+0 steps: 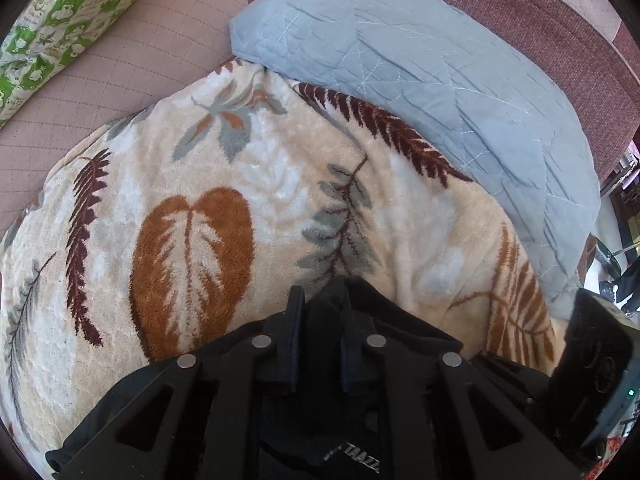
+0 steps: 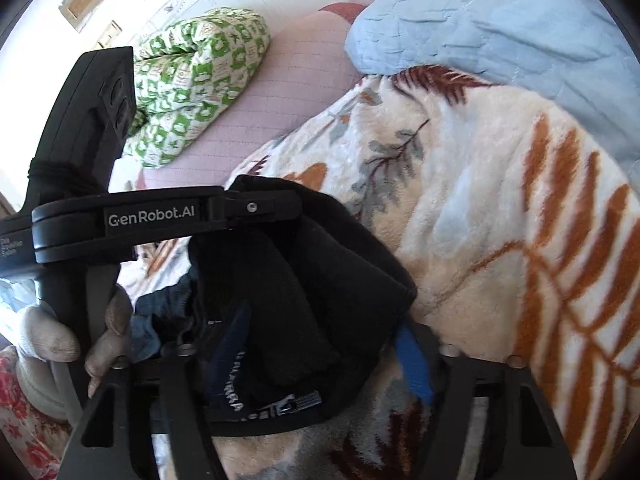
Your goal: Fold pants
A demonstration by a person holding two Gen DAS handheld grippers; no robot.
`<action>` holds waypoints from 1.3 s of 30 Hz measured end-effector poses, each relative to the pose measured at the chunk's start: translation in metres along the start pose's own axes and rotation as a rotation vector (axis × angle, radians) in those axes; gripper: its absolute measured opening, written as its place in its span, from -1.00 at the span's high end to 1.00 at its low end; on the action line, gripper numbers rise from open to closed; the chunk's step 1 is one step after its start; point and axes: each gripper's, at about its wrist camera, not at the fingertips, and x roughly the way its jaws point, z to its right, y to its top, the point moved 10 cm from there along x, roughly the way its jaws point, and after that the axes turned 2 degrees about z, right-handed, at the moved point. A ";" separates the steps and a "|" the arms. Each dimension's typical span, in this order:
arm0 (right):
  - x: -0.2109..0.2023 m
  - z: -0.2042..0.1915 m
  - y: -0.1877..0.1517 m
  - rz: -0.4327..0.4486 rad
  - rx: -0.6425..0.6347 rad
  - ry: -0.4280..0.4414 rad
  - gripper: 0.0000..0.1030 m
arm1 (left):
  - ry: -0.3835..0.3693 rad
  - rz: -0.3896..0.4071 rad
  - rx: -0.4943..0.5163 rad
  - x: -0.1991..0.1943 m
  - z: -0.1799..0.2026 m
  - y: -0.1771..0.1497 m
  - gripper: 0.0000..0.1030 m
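Observation:
The black pants [image 2: 320, 280] are bunched up over a cream leaf-patterned blanket [image 1: 240, 184]. My left gripper [image 1: 322, 312] is shut on a fold of the black pants [image 1: 400, 320], which drape under and around its fingers. In the right wrist view the left gripper [image 2: 280, 206] comes in from the left with pants cloth hanging from it. My right gripper [image 2: 320, 344] sits right under the bundle; its blue-padded right finger [image 2: 414, 364] shows, the left one is buried in cloth, and the jaws stand wide apart.
A light blue quilted pillow [image 1: 420, 72] lies beyond the blanket. A green-and-white patterned pillow [image 2: 192, 80] lies at the far left on a pink quilted mattress [image 1: 140, 40]. A maroon headboard or cushion [image 1: 540, 12] runs along the back right. A gloved hand [image 2: 44, 340] holds the left gripper.

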 end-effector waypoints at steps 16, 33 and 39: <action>-0.049 -0.071 0.005 0.035 -0.102 0.082 0.55 | -0.010 0.148 -0.104 -0.103 -0.025 -0.011 0.73; -0.005 -0.244 -0.049 -0.155 -0.300 0.233 0.67 | -0.019 0.308 -0.442 -0.210 -0.171 -0.103 0.80; 0.027 -0.270 -0.084 -0.240 -0.305 0.242 0.67 | -0.042 0.325 -0.539 -0.208 -0.205 -0.133 0.80</action>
